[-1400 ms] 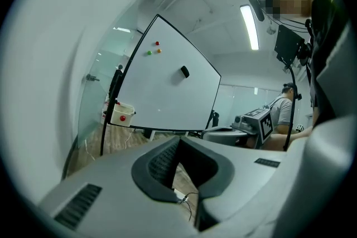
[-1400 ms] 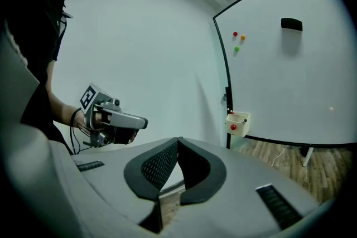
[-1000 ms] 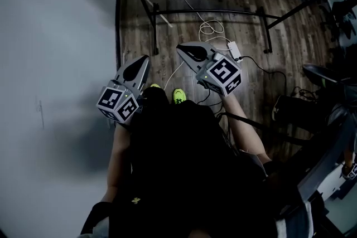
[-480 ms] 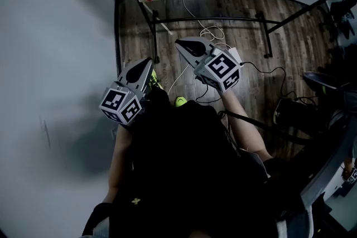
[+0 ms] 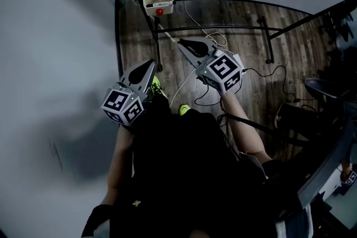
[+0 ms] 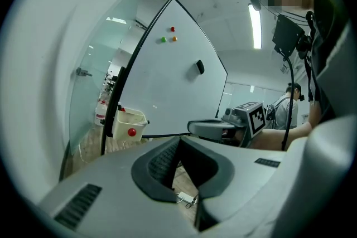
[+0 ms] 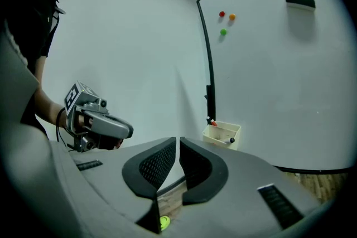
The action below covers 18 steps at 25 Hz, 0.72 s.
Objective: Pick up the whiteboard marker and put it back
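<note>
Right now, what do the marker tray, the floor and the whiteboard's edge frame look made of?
Marker tray: probably plastic. It is cream and matt, with thin, moulded-looking walls.
Floor: wood or wood-look laminate. It shows brown planks with visible grain, but I cannot tell which of the two it is.
Whiteboard's edge frame: likely painted metal, possibly plastic. It is black, slim and straight.
</note>
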Available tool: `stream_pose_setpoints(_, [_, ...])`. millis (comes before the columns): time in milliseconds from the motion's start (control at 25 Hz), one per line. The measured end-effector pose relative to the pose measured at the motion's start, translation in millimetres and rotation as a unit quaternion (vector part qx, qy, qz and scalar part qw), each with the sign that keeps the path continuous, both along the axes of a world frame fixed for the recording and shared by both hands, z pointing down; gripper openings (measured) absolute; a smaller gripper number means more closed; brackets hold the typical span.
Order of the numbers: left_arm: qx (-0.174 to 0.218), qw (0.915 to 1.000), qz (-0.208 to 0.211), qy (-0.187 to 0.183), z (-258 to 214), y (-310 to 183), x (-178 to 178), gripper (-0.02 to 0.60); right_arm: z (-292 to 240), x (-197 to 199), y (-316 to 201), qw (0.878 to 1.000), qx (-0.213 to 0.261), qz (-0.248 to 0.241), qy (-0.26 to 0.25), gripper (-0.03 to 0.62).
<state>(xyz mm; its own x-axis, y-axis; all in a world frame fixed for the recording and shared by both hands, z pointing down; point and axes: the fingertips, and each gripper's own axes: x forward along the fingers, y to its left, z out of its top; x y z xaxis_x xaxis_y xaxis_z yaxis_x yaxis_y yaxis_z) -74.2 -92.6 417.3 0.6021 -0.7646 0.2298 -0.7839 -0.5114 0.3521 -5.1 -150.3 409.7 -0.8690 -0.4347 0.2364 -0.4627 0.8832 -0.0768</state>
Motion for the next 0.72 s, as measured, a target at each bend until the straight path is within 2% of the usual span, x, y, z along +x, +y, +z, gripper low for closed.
stream_pose_setpoints(280, [-0.020, 0.9996, 0.016, 0.012, 12, -31, -20, 0.034, 12, -16, -42, 1.000, -0.012, 0.011, 0.011, 0.046])
stream_pose_setpoints(720, [-0.042, 0.9987, 0.018, 0.022, 26, -65, -46, 0.034, 31, -25, -101, 0.998, -0.025, 0.048, 0.025, 0.089])
